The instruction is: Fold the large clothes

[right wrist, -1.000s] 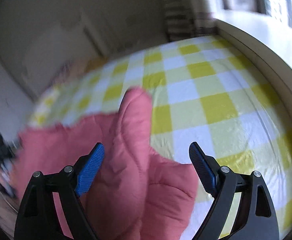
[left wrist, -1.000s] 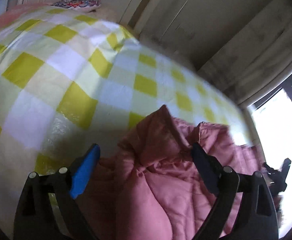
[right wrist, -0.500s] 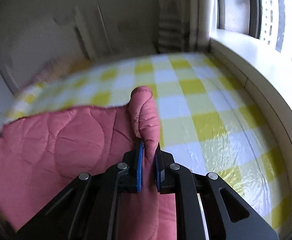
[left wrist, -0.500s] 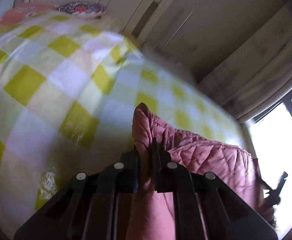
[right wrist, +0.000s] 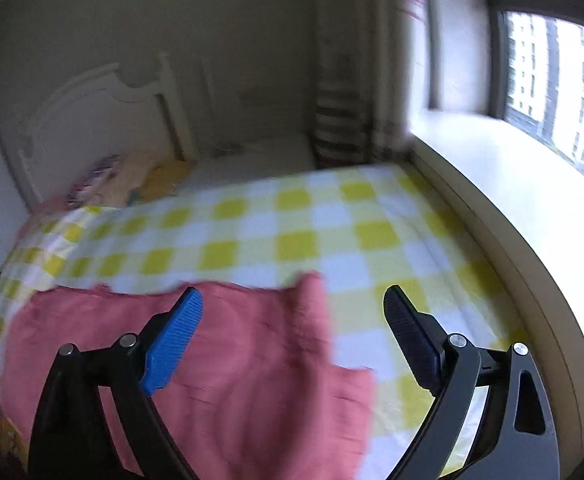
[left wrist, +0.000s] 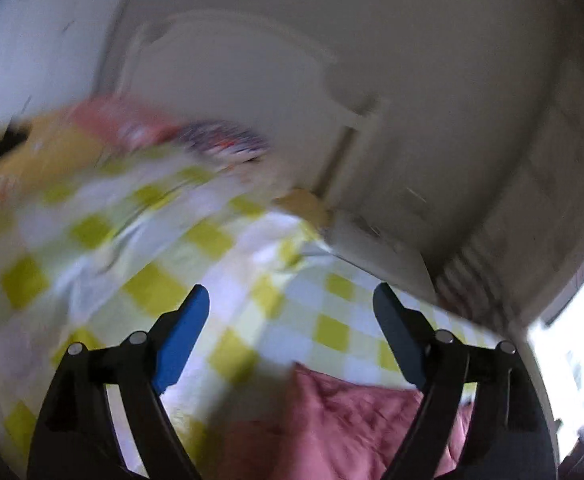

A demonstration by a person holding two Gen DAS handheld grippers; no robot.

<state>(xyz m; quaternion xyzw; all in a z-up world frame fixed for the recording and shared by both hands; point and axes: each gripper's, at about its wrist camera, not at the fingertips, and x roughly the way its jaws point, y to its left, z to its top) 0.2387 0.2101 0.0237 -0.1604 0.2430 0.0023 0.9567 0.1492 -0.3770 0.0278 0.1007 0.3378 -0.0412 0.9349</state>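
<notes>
A pink quilted garment [right wrist: 232, 360] lies spread on the yellow-and-white checked bed cover [right wrist: 292, 224]; its far edge runs across the right wrist view. It also shows low in the left wrist view [left wrist: 331, 420], which is blurred. My right gripper [right wrist: 292, 320] is open and empty above the garment's right part. My left gripper [left wrist: 288, 320] is open and empty, raised above the checked cover [left wrist: 152, 288], with the garment below it.
A white headboard [right wrist: 92, 120] and patterned pillows [right wrist: 104, 172] stand at the head of the bed. A pale window ledge [right wrist: 511, 184] runs along the bed's right side, with a window [right wrist: 551, 72] above it. A striped curtain [right wrist: 339, 120] hangs in the corner.
Both grippers were shut on folds of the pink garment half a second ago. Now both have opened and let go, and have lifted away; the garment lies flatter on the bed.
</notes>
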